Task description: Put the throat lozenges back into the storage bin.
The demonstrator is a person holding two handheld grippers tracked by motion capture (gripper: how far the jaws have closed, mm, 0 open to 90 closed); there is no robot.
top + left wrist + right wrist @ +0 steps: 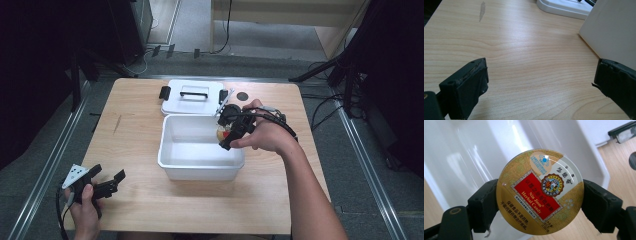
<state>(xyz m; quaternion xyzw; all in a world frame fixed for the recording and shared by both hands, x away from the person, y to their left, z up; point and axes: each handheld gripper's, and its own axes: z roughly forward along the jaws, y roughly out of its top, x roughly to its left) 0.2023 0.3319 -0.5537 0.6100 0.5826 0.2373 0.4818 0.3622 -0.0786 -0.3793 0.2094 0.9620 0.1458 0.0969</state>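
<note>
Right gripper [540, 202] clamped on round candy tin [540, 192], poised over white bin [200, 167] at its 2 o'clock corner. Best lowered near the floor before release. Left gripper [540, 82] open, idle at table's 7 o'clock.

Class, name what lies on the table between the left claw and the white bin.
Nothing: bare wood separates the left claw from the white bin, clearest in the high view.
</note>
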